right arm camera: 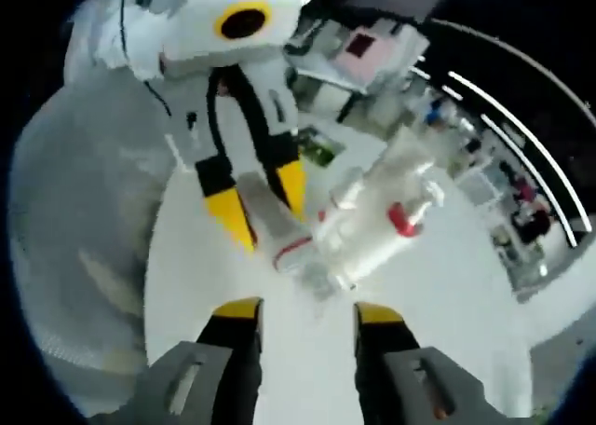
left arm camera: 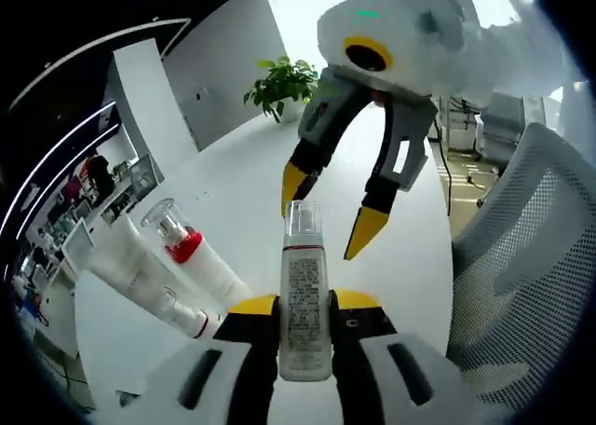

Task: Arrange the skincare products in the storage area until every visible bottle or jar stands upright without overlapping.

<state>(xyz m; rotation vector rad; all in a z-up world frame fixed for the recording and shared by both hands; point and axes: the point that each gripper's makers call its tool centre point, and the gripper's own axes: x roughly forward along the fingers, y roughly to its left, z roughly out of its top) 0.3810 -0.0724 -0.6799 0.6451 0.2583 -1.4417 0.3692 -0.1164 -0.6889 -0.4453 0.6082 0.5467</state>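
L gripper (left arm camera: 304,306) jaws clamped on bottle (left arm camera: 304,304), R gripper (right arm camera: 307,311) jaws apart, tubes (left arm camera: 177,267) alongside

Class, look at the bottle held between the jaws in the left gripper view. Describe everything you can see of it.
The slim white bottle with a clear cap is a narrow cylinder of glossy plastic, it seems, with a red band under the transparent cap and a panel of small grey print down its body. The left tool clamps it between yellow-tipped black jaws. It points away from the camera over the white table, its cap end near the right tool's open yellow tips. Whether its base touches the table cannot be told.
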